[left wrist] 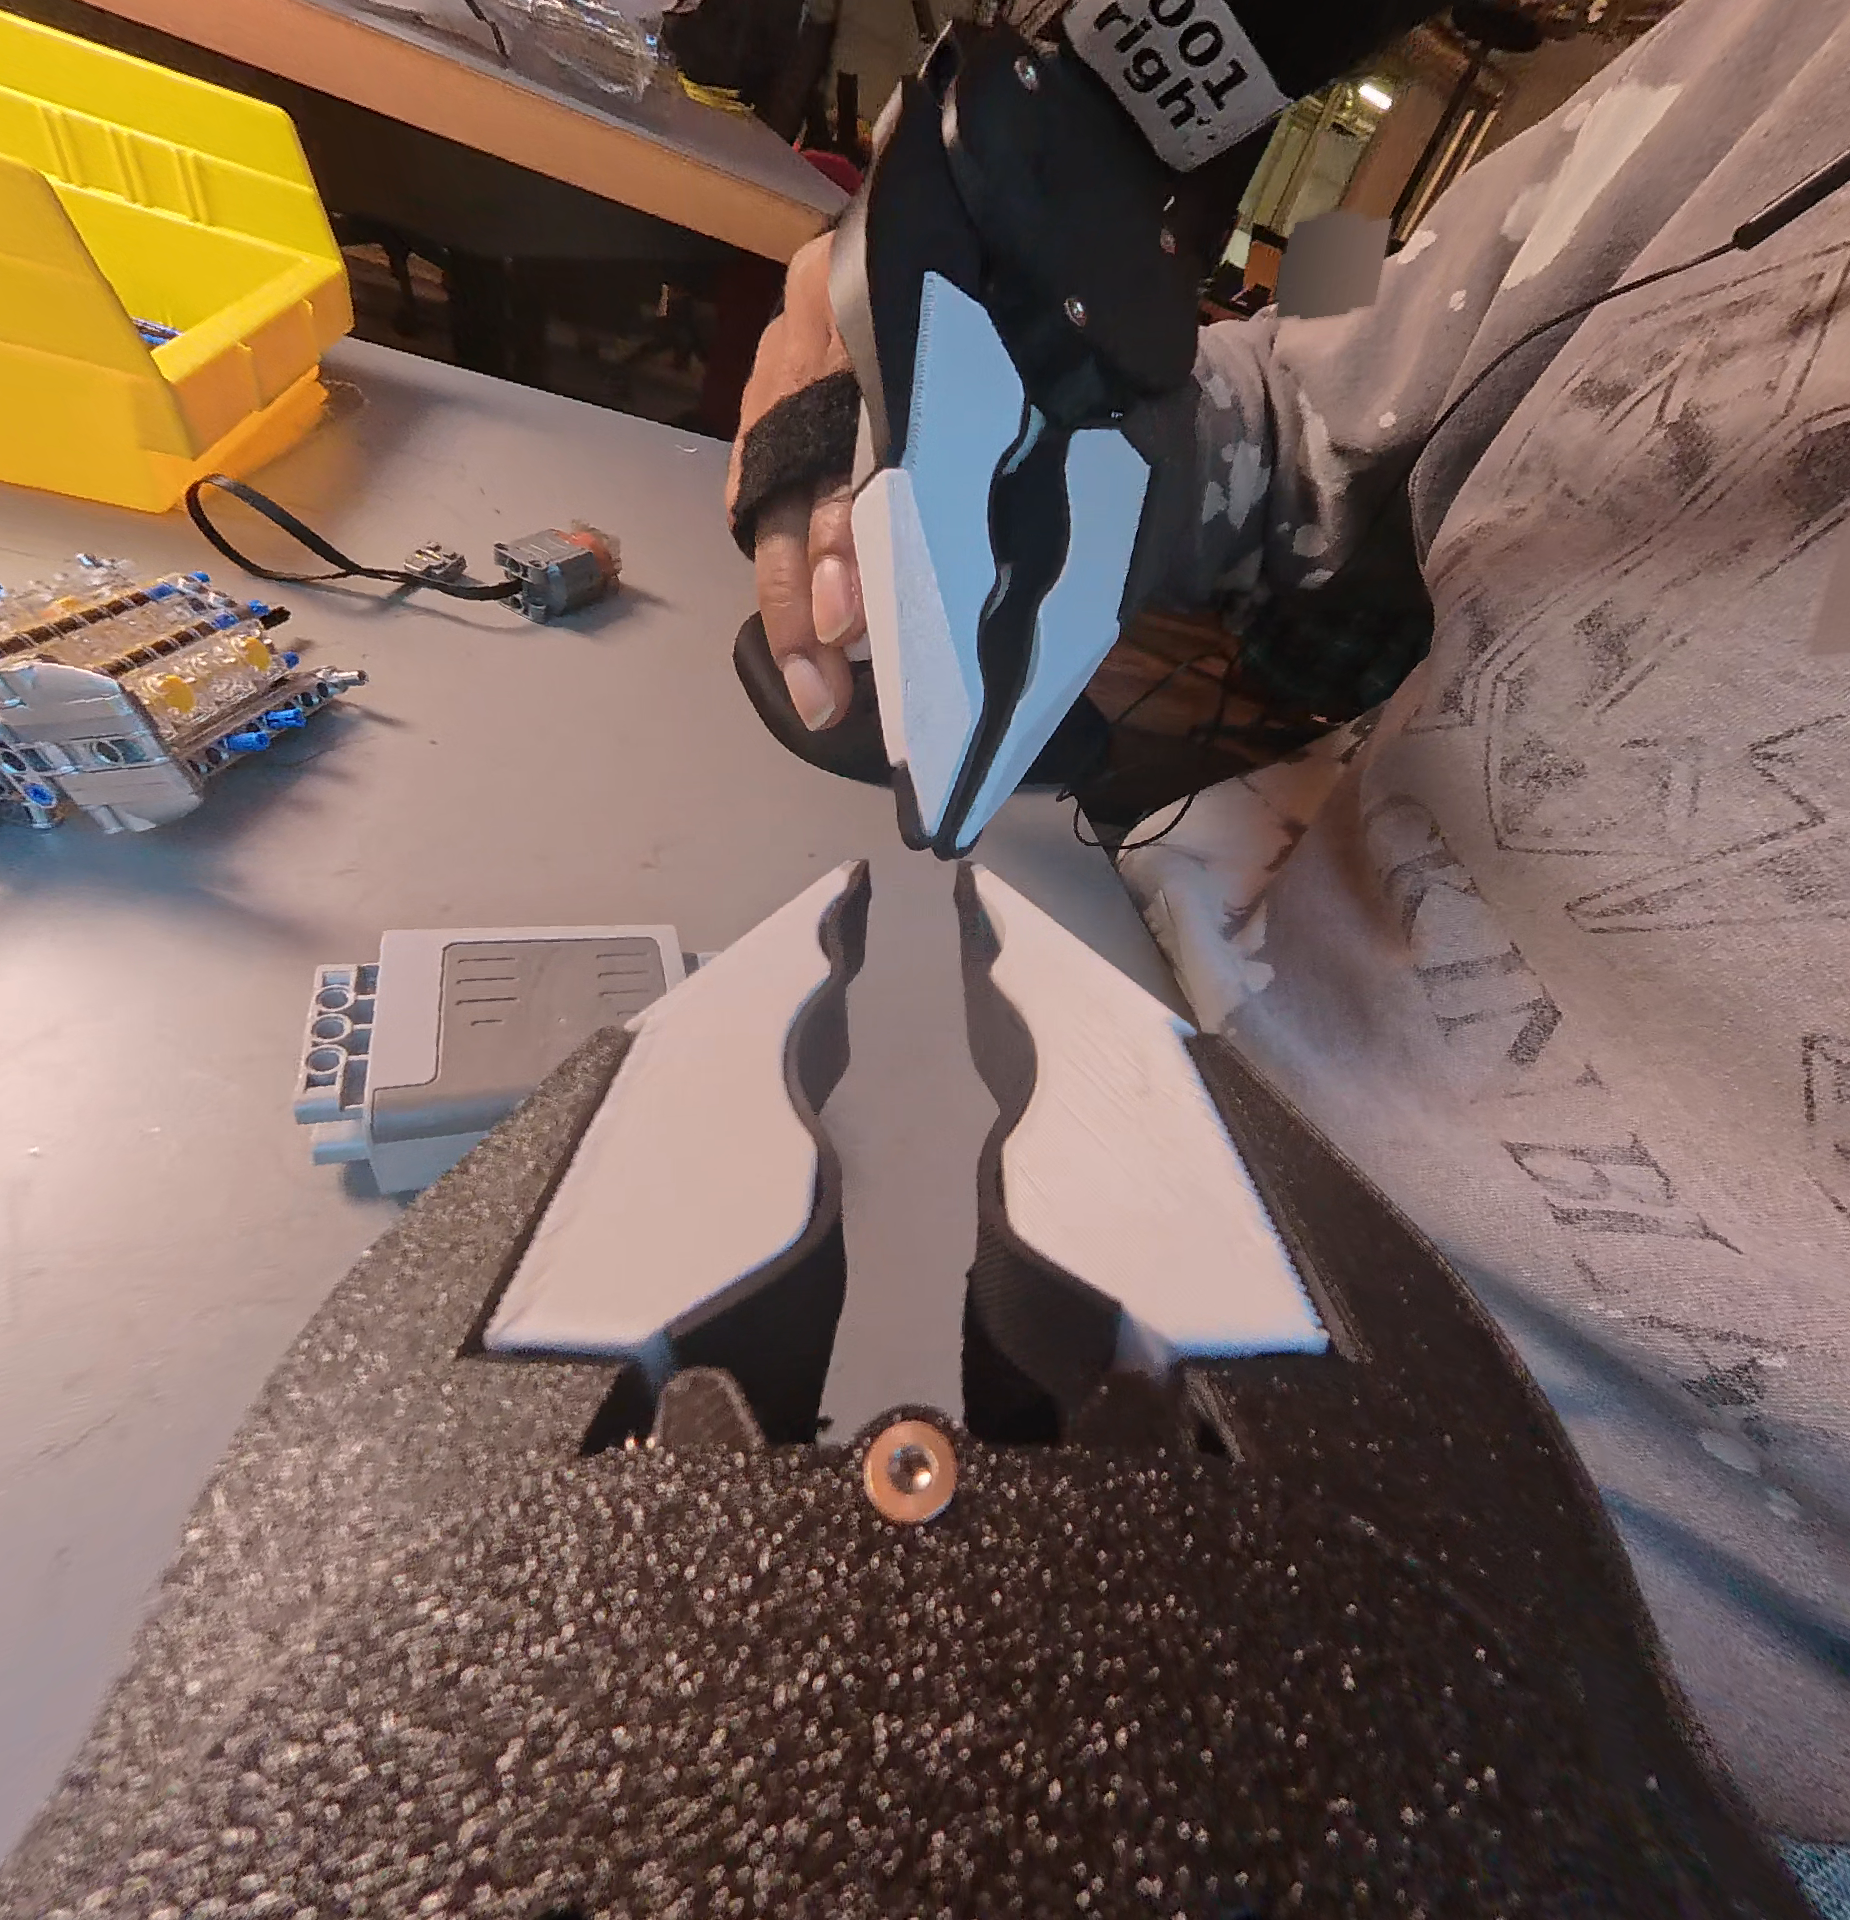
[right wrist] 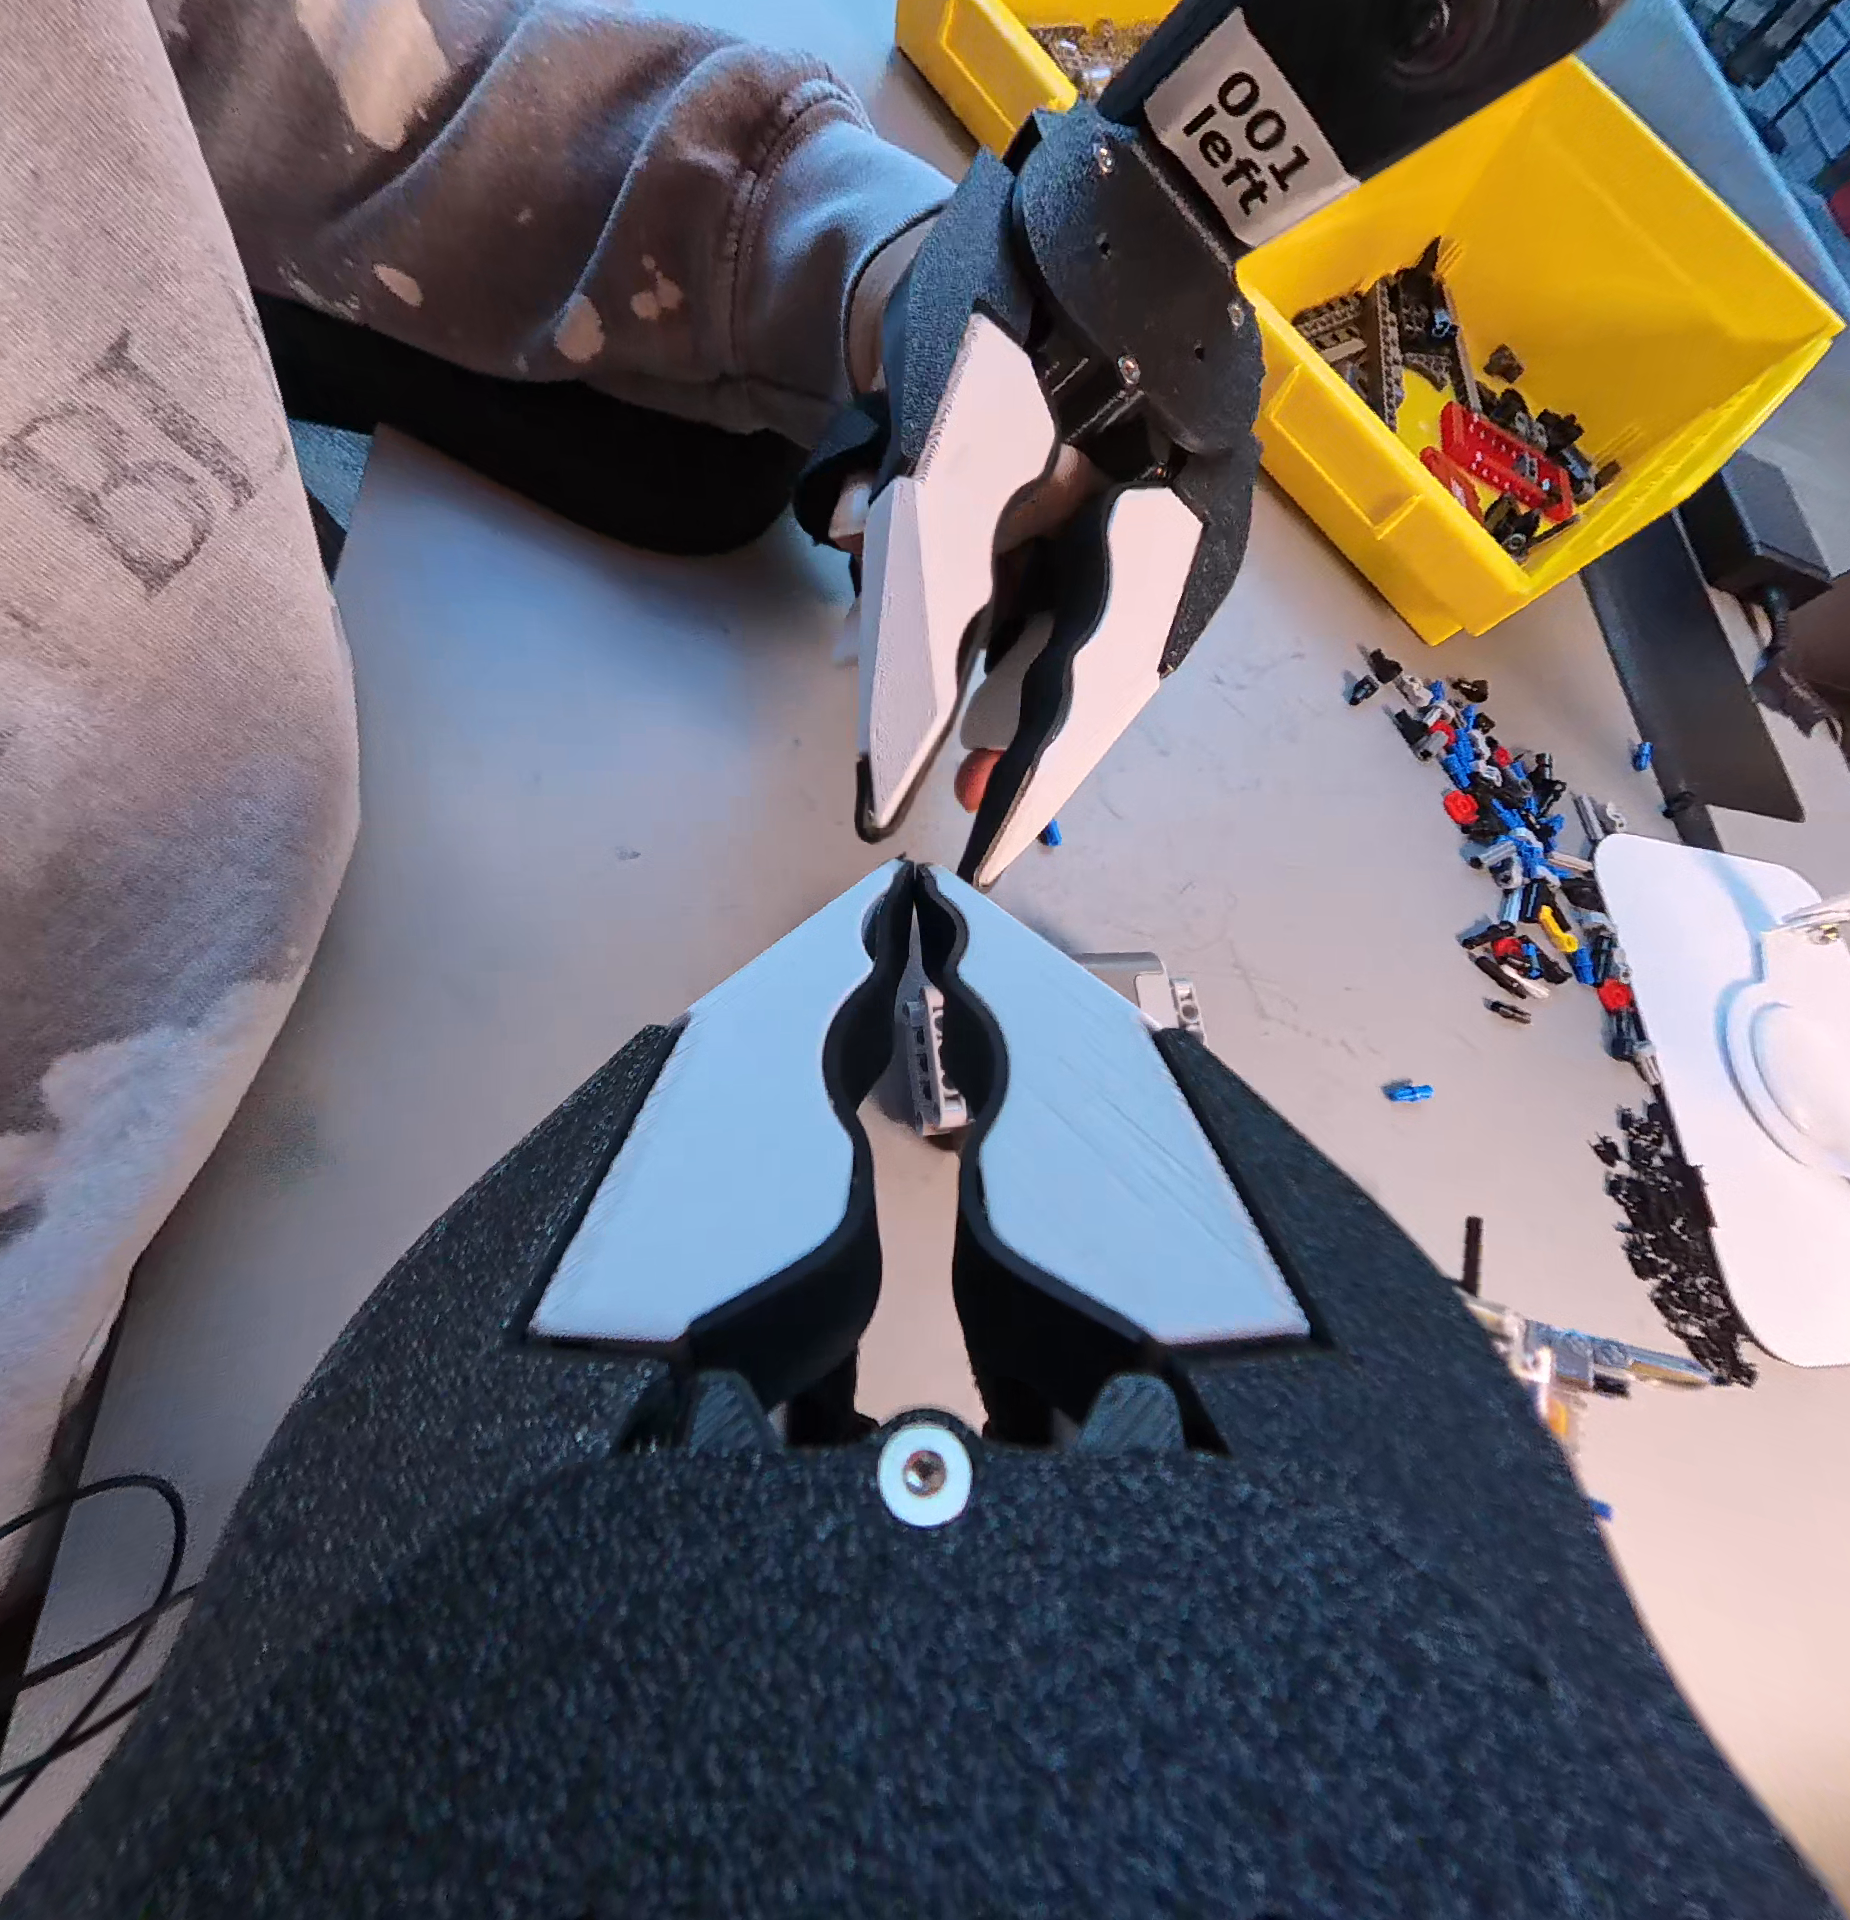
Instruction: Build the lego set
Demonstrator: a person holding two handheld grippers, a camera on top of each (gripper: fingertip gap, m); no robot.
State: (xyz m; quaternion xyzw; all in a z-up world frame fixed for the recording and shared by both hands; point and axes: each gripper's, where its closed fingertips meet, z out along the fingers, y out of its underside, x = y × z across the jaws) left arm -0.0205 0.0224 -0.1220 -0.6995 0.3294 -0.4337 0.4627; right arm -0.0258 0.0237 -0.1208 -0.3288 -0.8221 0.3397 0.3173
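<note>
Left wrist view is showing the left gripper [left wrist: 910,873] hovering with jaws parted and empty, the right gripper [left wrist: 936,844] at twelve o'clock with tips pressed together on nothing. A grey battery box [left wrist: 485,1039] is lying at nine o'clock on the table [left wrist: 277,1299].

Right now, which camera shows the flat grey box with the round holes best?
The left wrist view: the grey box lies in plain sight on the table, beside the open left claw. The right wrist view shows only slivers of it behind the shut right claw.
</note>
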